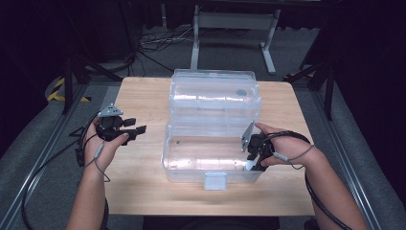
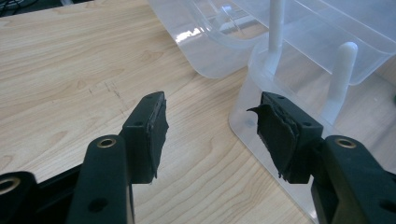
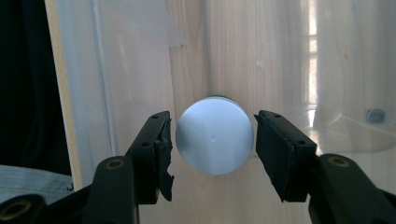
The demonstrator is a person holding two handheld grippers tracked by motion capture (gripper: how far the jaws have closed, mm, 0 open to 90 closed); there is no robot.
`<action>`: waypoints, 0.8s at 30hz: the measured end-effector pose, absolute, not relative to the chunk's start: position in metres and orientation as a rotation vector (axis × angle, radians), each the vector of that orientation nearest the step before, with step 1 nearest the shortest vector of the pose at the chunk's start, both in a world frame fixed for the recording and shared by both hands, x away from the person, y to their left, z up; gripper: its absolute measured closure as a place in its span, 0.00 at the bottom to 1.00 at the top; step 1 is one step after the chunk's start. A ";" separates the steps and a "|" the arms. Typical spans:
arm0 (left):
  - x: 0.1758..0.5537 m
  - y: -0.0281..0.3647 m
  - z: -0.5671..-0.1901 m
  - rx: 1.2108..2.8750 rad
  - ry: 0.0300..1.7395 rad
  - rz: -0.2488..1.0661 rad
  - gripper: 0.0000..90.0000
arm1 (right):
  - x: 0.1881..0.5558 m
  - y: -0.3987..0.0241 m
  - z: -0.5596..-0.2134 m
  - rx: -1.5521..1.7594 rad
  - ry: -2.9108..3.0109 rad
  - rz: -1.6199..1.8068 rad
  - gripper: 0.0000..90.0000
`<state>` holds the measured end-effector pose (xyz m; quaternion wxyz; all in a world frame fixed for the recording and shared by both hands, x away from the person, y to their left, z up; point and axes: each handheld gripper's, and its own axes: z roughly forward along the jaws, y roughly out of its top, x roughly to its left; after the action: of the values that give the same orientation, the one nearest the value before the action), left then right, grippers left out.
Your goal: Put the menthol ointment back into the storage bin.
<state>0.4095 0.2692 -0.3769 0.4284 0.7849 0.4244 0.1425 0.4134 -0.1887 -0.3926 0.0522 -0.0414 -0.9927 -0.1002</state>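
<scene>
A clear plastic box point(image 1: 191, 173) stands open in the middle of the wooden table point(image 1: 139, 187), its lid point(image 1: 215, 93) folded back behind it. Inside the box's near right corner stands a can point(image 3: 215, 137) with a silver top and a sliver of green side, seen as a pale spot point(image 1: 250, 166) from above. My right gripper point(image 3: 212, 149) points down over it, one jaw on each side with thin gaps, so it is open. My left gripper point(image 1: 136, 132) hovers left of the box, open with nothing between its pads point(image 2: 159, 130); the box corner point(image 2: 243, 112) lies just past its right jaw.
A white latch point(image 1: 215, 181) hangs from the box's front rim. White hinge posts point(image 2: 343, 70) join the lid point(image 2: 210, 51) to the box. The table's right edge point(image 1: 306, 143) runs close to my right hand. Cables and a metal frame point(image 1: 234, 21) lie on the floor beyond.
</scene>
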 end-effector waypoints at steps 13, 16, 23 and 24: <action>0.409 0.268 -0.377 1.966 1.061 0.346 0.48 | 0.413 -0.196 -0.367 -0.155 -3.039 -0.542 0.52; 0.409 0.268 -0.376 1.967 1.055 0.352 0.48 | 0.414 -0.197 -0.363 -0.203 -3.053 -0.574 0.52; 0.409 0.268 -0.377 1.968 1.056 0.350 0.48 | 0.416 -0.202 -0.351 -0.256 -3.041 -0.684 0.52; 0.409 0.268 -0.376 1.967 1.057 0.350 0.48 | 0.416 -0.202 -0.351 -0.256 -3.041 -0.684 0.52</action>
<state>0.4089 0.2679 -0.3763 0.4263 0.7872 0.4231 0.1401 0.4160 -0.2023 -0.3513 0.0070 -0.0820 -0.9723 -0.2186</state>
